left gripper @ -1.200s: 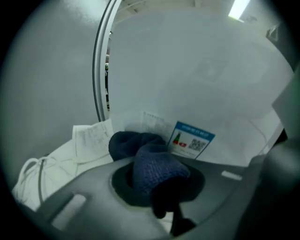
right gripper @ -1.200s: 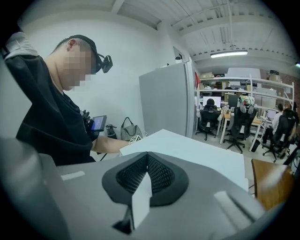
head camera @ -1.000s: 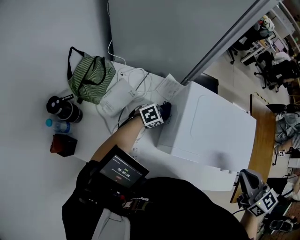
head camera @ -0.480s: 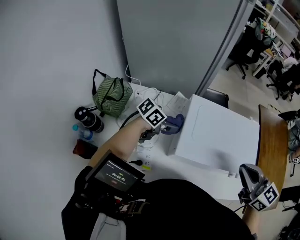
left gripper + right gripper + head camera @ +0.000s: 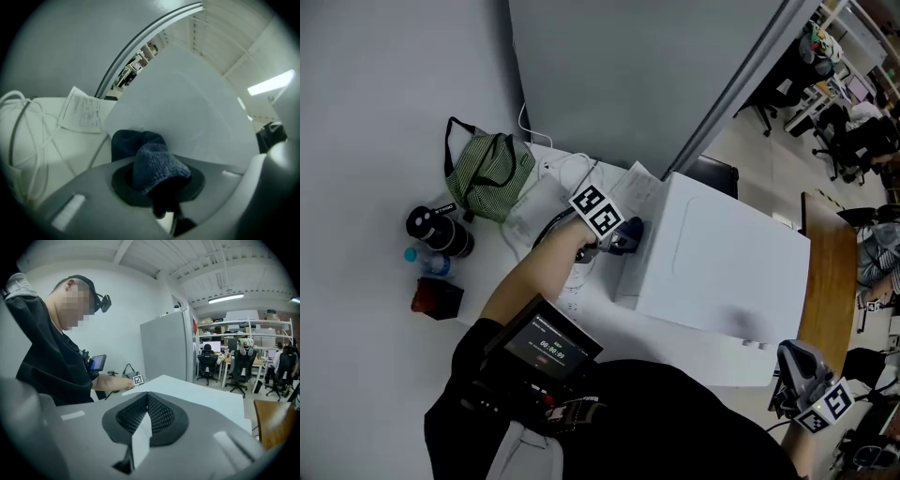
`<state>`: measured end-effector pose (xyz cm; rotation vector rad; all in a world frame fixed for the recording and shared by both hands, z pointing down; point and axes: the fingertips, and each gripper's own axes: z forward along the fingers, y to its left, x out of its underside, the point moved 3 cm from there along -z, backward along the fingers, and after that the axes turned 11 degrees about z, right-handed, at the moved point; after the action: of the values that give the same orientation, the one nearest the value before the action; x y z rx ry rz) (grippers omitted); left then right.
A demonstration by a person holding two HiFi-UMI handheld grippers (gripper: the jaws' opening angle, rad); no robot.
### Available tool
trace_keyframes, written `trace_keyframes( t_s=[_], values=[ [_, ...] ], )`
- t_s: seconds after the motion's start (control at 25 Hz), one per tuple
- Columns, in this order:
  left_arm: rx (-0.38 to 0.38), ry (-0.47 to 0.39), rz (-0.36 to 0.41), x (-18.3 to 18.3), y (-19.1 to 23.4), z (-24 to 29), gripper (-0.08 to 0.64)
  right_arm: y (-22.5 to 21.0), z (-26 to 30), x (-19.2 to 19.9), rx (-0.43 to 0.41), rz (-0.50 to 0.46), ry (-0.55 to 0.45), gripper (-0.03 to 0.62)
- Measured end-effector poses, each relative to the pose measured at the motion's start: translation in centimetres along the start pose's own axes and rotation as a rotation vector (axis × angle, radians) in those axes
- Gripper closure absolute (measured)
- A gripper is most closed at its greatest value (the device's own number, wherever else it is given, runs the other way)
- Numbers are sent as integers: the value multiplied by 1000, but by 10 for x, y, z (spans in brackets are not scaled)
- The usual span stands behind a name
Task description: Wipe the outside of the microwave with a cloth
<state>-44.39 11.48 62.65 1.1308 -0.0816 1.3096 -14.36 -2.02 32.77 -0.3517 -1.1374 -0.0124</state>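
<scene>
One microwave (image 5: 722,262), one cloth (image 5: 157,164), one striped bag (image 5: 487,173), two grippers (image 5: 614,242) (image 5: 792,364)

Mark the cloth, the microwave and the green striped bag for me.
cloth (image 5: 157,165), left gripper view, on its blue knit bulge nearest the camera.
microwave (image 5: 727,267), head view, on its white top panel.
green striped bag (image 5: 492,172), head view, on the middle of its body.

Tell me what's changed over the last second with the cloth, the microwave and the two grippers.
The left gripper, shut on the blue cloth, moved it only slightly along the microwave's left side; most of the apparent shift is the head camera swinging. Nothing was taken hold of or let go. The right gripper stayed shut and empty near the microwave's near right corner, and the green bag kept its place.
</scene>
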Motion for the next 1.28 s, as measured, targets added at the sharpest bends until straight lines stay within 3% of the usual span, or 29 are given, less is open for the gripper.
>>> trace_keyframes(
  t_s=[0.16,0.36,0.52,0.72,0.84,1.08,1.28],
  values=[
    [-6,68,-70,33,33,28,509,1,-1,1,34,-4,43,588],
    [-13,40,-94,38,34,27,508,7,-3,-1,31,-18,36,588],
    [-28,-21,-44,8,-7,-23,506,11,-2,-8,-26,-29,-39,588],
    [11,-46,61,-33,-97,-62,506,13,0,-20,-117,-40,-137,588],
    [-3,15,104,-34,-124,-59,506,13,1,-24,-155,-37,-172,588],
    [2,79,105,-16,-106,-43,506,6,-2,-17,-129,-17,-147,588],
    [-26,346,185,44,-61,8,508,5,1,-10,-66,-12,-66,588]
  ],
)
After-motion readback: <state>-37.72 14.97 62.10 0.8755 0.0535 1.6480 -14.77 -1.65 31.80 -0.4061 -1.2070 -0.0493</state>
